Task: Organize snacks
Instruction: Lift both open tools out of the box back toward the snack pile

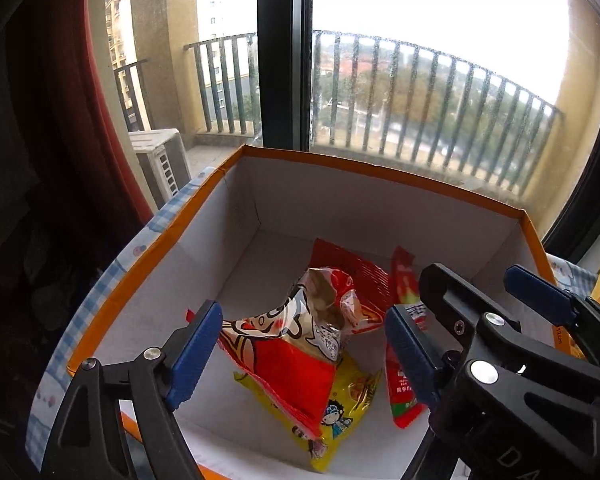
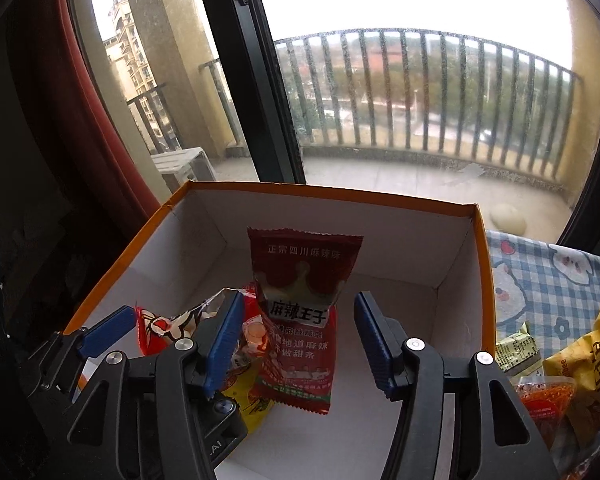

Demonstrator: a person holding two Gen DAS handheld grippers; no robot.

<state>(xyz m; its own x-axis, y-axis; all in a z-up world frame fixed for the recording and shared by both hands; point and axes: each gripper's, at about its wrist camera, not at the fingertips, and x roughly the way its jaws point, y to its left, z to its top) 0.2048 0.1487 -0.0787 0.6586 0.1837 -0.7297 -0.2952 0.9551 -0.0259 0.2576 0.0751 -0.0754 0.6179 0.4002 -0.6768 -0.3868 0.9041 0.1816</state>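
Two grippers hang side by side over an orange-rimmed cardboard box (image 1: 364,208) that stands on a blue checked cloth (image 2: 548,280) before a window (image 1: 420,60), and the snack packets lie inside the box. The left gripper (image 1: 304,344) has its jaws spread wide, clear of the crumpled red-and-white packet (image 1: 296,340) lying between them on a yellow packet (image 1: 340,412). The right gripper (image 2: 296,340) is likewise spread, its pads off the tall dark-red packet (image 2: 300,320) between them, while more snacks (image 2: 572,376) wait outside on the cloth.
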